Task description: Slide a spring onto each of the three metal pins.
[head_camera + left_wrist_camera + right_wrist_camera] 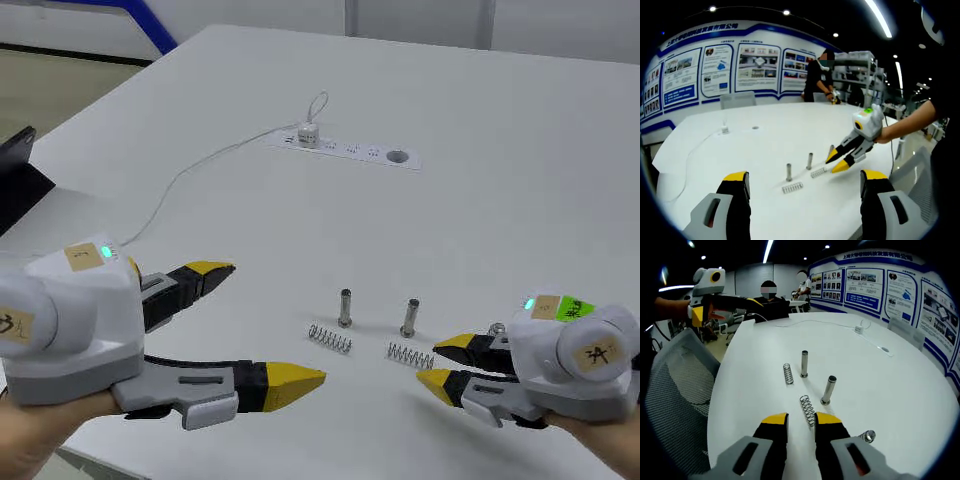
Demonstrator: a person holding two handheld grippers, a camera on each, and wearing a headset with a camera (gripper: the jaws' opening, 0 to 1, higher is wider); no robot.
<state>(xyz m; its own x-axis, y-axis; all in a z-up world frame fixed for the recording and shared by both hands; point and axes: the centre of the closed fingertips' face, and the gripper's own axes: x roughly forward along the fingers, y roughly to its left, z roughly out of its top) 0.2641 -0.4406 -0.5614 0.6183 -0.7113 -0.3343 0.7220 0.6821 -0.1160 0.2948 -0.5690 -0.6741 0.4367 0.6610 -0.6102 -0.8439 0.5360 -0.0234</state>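
Two metal pins stand upright on the white table, the left pin (345, 307) (804, 363) and the right pin (410, 316) (828, 389). A third pin (867, 435) (495, 329) sits by my right gripper, partly hidden. One spring (330, 338) (792, 187) lies flat before the left pin. The other spring (410, 355) (808, 410) lies with its near end just ahead of my right gripper (443, 363) (801, 421), whose jaws stand narrowly open. My left gripper (260, 322) (804, 179) hovers wide open and empty, left of the pins.
A flush socket panel (345, 150) holds a white charger (308, 135) with a cable trailing left, next to a round table hole (398, 156). A mesh chair (675, 405) stands off the table's near edge. People stand at the table's far end (817, 75).
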